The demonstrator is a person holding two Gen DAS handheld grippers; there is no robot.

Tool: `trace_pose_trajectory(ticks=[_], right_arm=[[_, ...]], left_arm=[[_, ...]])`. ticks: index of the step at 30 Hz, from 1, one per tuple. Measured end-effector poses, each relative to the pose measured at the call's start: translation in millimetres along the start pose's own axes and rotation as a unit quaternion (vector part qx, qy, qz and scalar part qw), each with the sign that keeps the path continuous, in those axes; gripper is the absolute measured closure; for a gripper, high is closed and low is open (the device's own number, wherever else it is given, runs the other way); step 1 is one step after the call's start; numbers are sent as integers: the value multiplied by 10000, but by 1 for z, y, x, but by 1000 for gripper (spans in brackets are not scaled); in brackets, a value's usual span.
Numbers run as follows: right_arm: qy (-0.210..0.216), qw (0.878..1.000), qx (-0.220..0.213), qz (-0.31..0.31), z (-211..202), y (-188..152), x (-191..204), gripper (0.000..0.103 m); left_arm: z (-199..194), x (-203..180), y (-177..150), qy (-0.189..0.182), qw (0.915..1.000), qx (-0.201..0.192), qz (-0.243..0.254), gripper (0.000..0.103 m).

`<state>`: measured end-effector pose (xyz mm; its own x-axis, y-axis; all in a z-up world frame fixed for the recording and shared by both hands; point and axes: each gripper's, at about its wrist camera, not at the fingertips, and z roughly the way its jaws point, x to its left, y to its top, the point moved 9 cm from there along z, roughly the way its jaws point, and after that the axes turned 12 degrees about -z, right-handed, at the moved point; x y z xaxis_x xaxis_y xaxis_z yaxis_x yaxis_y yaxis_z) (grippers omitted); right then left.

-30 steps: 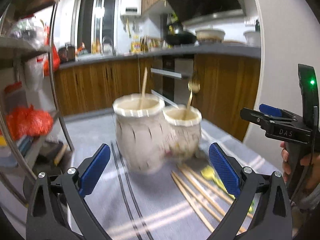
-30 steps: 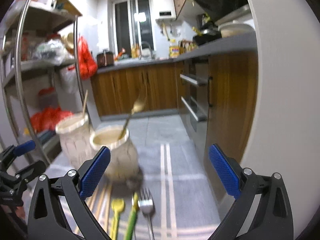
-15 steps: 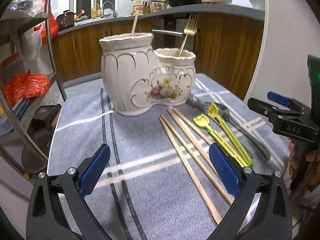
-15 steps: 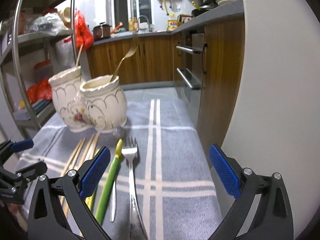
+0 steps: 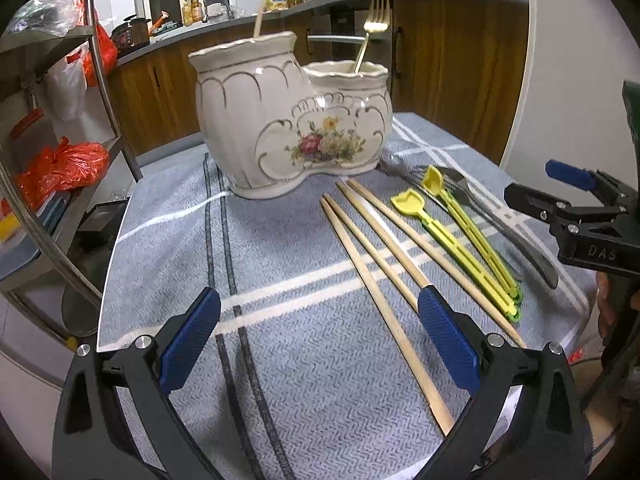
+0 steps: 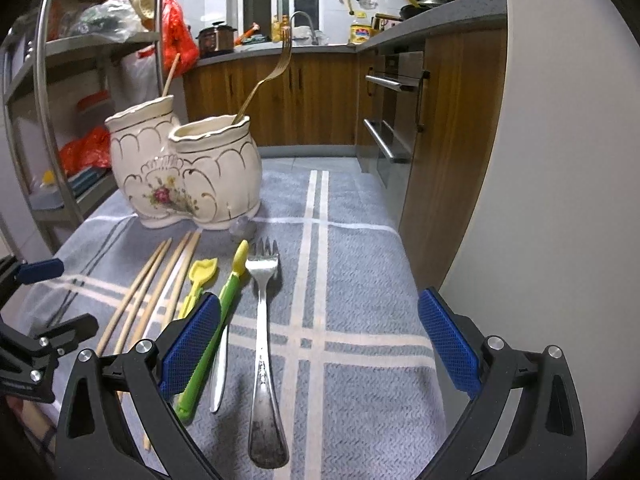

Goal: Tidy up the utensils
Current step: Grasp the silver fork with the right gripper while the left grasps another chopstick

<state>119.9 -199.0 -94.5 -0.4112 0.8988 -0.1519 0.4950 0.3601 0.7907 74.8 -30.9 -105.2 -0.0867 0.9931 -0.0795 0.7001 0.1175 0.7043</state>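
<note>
Utensils lie in a row on the grey striped cloth (image 5: 280,264) over the bench: wooden chopsticks (image 5: 380,256), two yellow-green picks (image 5: 460,236) and a steel fork (image 6: 262,320), all at about four o'clock from the white ceramic holder (image 5: 288,120). A gold fork (image 5: 370,28) stands in its shorter pot. The left tool (image 5: 320,344) and right tool (image 6: 320,344) both hover spread wide, gripping nothing.
</note>
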Motion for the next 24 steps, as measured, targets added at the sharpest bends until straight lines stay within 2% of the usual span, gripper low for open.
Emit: trace_pose_trajectory(ticks=[4, 8, 17, 19, 24], right_arm=[[-1, 10000, 87, -26, 2, -2, 1, 5], [-22, 9999, 161, -51, 6, -4, 2, 5], [84, 9992, 336, -188, 19, -1, 14, 8], [133, 9989, 398, -206, 24, -1, 17, 10], [227, 9977, 621, -156, 35, 0, 21, 35]], left_arm=[[7, -2, -5, 169, 9997, 118, 112, 6], [12, -4, -9, 147, 9995, 204, 182, 9], [14, -12, -11, -251, 9991, 302, 164, 40], [13, -13, -10, -303, 9988, 320, 212, 49], [14, -6, -7, -312, 9985, 341, 303, 64]])
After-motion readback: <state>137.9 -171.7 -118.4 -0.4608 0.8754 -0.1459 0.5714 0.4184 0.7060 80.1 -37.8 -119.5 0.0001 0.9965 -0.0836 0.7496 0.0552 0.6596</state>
